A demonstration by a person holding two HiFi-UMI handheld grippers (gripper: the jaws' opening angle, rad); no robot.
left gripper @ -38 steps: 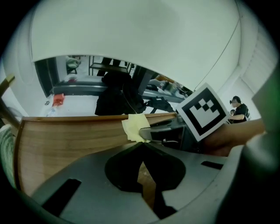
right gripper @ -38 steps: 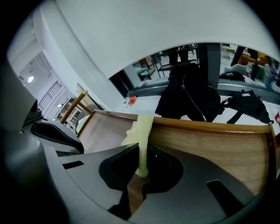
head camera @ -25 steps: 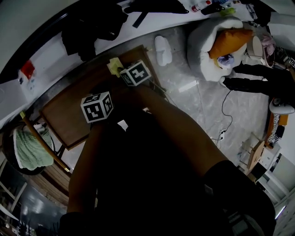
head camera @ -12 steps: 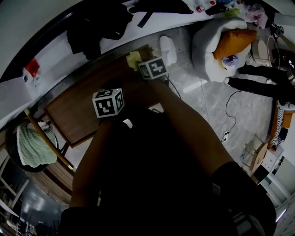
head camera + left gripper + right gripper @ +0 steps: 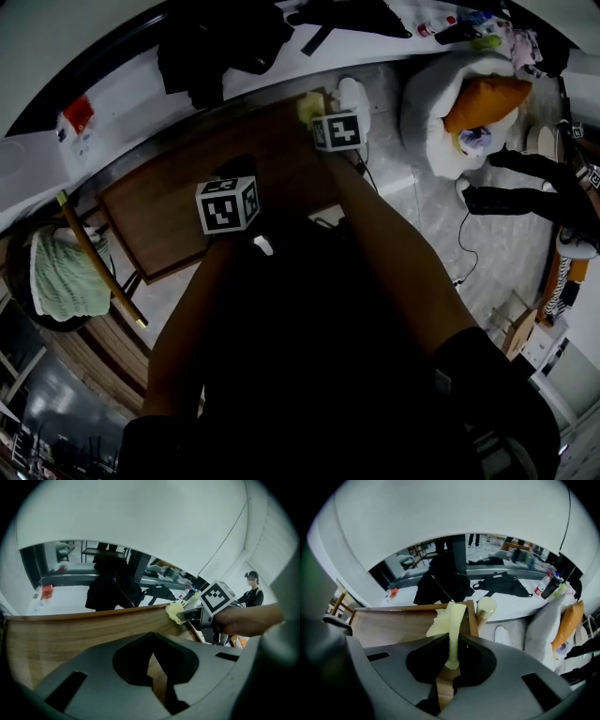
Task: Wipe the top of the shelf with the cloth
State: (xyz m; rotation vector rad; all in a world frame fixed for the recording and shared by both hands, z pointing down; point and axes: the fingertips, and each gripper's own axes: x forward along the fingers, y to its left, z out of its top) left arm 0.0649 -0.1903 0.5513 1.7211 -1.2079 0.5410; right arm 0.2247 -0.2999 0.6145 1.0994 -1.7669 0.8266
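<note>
The shelf's brown wooden top (image 5: 169,211) lies below me, also in the left gripper view (image 5: 70,630) and the right gripper view (image 5: 393,625). A pale yellow cloth (image 5: 308,107) rests at its far right corner. My right gripper (image 5: 321,120) is shut on that cloth (image 5: 449,618), which is pinched between its jaws (image 5: 451,645) and drapes onto the wood. My left gripper (image 5: 236,172) hovers low over the middle of the top, jaws (image 5: 153,641) together with nothing in them. It looks across at the cloth (image 5: 174,612) and the right gripper (image 5: 190,615).
Past the shelf runs a white counter (image 5: 122,89) with dark clothes (image 5: 220,47). On the floor to the right are a white slipper (image 5: 354,94) and a white beanbag (image 5: 427,103) with an orange cushion. A green towel (image 5: 66,281) hangs left. A gold cylinder (image 5: 486,607) stands by the corner.
The right gripper has dragged the cloth to the right along the shelf's far edge to its right corner. The left gripper has stayed over the middle.
</note>
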